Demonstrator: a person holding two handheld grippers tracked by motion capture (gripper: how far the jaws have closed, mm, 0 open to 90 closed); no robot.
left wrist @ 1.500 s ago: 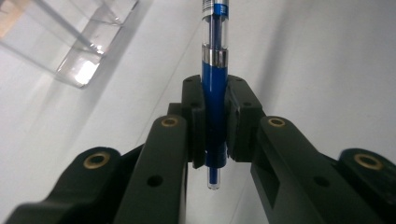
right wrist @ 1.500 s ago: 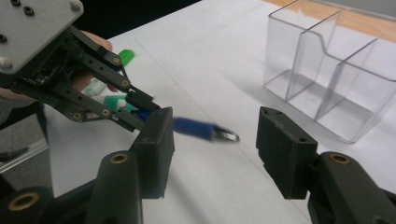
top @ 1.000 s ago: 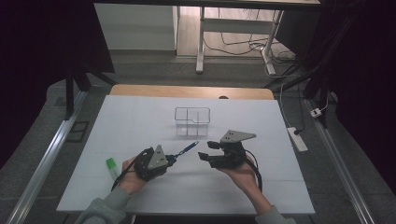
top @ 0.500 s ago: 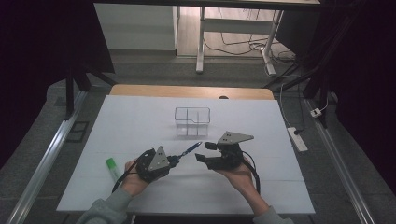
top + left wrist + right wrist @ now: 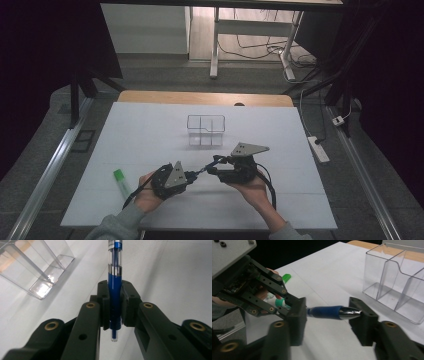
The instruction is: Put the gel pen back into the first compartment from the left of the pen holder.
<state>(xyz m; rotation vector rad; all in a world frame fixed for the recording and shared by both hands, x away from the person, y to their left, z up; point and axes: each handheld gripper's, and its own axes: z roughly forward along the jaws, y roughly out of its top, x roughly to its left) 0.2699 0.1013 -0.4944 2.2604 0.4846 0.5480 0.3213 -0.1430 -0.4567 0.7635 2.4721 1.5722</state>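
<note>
We worked over the white counter (image 5: 150,135), where a clear divided organizer (image 5: 206,130) stood near the middle, well apart from a green marker (image 5: 120,180) lying near the front left edge. Our left tool (image 5: 192,176) was clenched on a blue pen (image 5: 114,293), its jaws pressed against both sides of the barrel near the rear end, so the pen hung in the air between our two hands, just in front of the organizer. Our right tool (image 5: 329,315) stood released, its jaws spread wide on either side of the pen's silver tip (image 5: 349,312) without pinching it. We judged this a hand-over midway: the pen was offered but not yet taken. The next move would call for the right tool to close squarely on the grip section before the left let go, then carry the pen to a compartment.
</note>
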